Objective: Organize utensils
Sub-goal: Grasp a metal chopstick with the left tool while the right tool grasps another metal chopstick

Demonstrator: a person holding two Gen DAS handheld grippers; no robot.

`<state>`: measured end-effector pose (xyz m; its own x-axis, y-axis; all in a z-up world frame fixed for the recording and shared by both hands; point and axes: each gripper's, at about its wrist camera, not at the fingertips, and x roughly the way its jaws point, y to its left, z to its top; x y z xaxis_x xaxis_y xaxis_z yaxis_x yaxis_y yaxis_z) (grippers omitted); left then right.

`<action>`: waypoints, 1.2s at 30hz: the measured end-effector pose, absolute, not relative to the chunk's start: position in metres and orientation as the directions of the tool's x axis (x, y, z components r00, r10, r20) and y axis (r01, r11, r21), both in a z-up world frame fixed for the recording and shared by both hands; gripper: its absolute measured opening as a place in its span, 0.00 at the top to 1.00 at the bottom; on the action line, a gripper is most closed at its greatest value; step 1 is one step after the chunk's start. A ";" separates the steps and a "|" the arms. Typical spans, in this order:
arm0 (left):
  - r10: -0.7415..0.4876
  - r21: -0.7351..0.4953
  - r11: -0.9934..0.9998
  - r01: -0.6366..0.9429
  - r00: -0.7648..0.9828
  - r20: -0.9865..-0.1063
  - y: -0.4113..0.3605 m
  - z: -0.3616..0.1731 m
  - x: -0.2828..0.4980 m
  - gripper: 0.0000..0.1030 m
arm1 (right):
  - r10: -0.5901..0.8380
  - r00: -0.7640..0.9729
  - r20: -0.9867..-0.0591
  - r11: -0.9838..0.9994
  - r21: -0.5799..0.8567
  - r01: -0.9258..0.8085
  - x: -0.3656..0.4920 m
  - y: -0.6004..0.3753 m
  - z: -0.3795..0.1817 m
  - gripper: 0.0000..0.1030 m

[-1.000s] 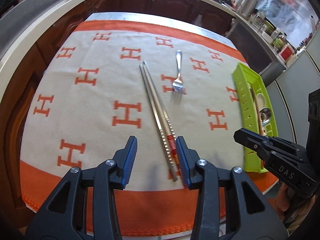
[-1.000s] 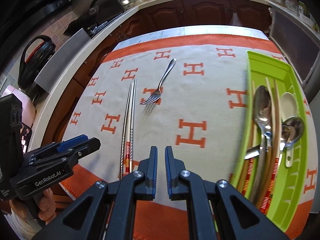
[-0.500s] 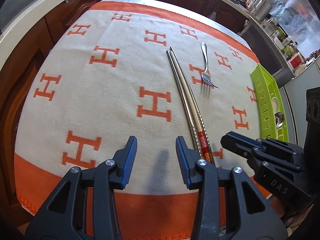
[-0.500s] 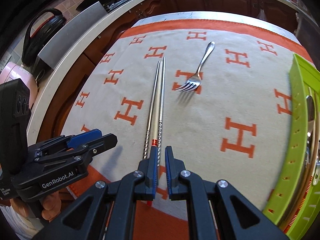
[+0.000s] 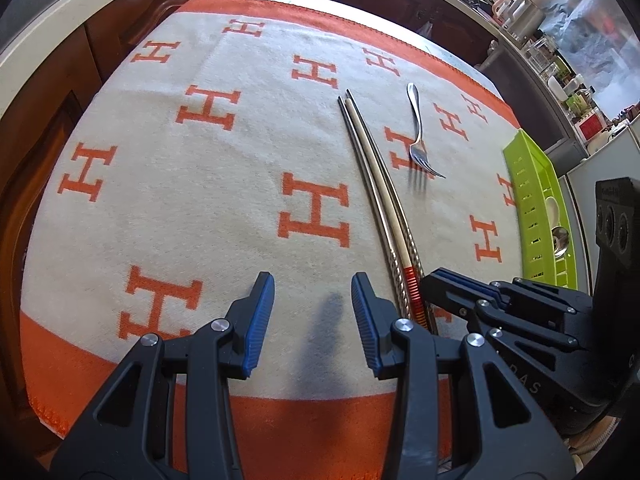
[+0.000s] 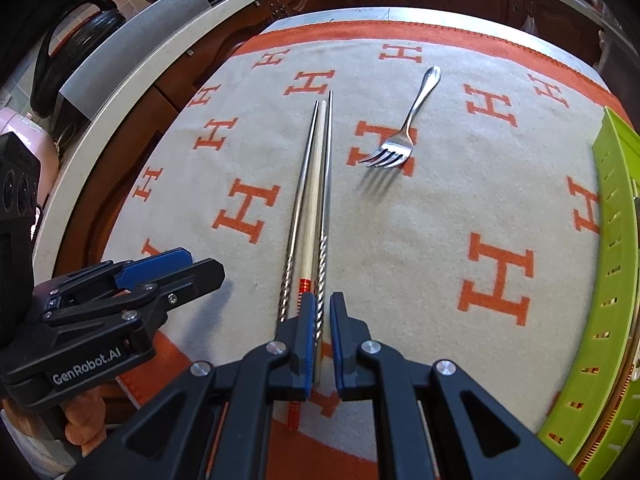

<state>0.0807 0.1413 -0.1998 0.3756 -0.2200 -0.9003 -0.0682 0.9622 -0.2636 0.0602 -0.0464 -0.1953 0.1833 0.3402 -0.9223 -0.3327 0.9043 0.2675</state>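
Three chopsticks (image 6: 316,192), two metal and one pale with a red-banded end, lie side by side on the H-patterned cloth (image 6: 460,200). A steel fork (image 6: 404,132) rests just to their right. My right gripper (image 6: 320,308) sits over the chopsticks' near ends, its fingers almost together, with the right metal chopstick showing in the slit. I cannot tell whether it is pinched. In the left wrist view the chopsticks (image 5: 384,200), the fork (image 5: 418,136) and the right gripper (image 5: 430,280) show too. My left gripper (image 5: 313,300) hangs open and holds nothing, left of the chopsticks.
A lime-green slotted tray (image 6: 612,240) stands along the cloth's right edge; in the left wrist view the tray (image 5: 528,184) holds a spoon (image 5: 560,238). A hand (image 6: 80,428) holds the left gripper (image 6: 200,268). Dark cabinets and a counter ring the table.
The right gripper moved left from beside the tray to the chopsticks' near ends. The left gripper shifted left off the chopsticks and stayed open. Chopsticks and fork lie where they were.
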 end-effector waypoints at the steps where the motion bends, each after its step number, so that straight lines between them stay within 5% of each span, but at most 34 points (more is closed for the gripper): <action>1: -0.221 -0.265 0.962 -0.068 0.375 -0.900 0.141 -0.200 0.081 0.64 | 0.338 0.182 -0.924 0.904 0.264 -0.337 0.060 -0.045 -0.196 0.92; 13: -0.242 -0.278 0.960 -0.040 0.388 -0.889 0.133 -0.195 0.084 0.64 | 0.252 0.264 -0.931 0.907 0.131 -0.400 0.069 -0.026 -0.197 0.95; 23: -0.257 -0.272 0.962 0.011 0.361 -0.897 0.112 -0.197 0.090 0.60 | 0.273 0.270 -0.923 0.938 0.194 -0.286 0.064 -0.066 -0.196 0.95; 36: -0.122 -0.125 0.992 0.013 0.333 -0.935 0.080 -0.205 0.098 0.55 | 0.338 0.261 -0.904 0.931 0.279 -0.237 0.057 -0.092 -0.197 0.95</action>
<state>0.0976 0.0804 -0.2046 0.3332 -0.1221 -0.9349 0.0128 0.9921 -0.1250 0.0567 -0.0924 -0.1972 0.2609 0.3379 -0.9043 -0.2367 0.9305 0.2795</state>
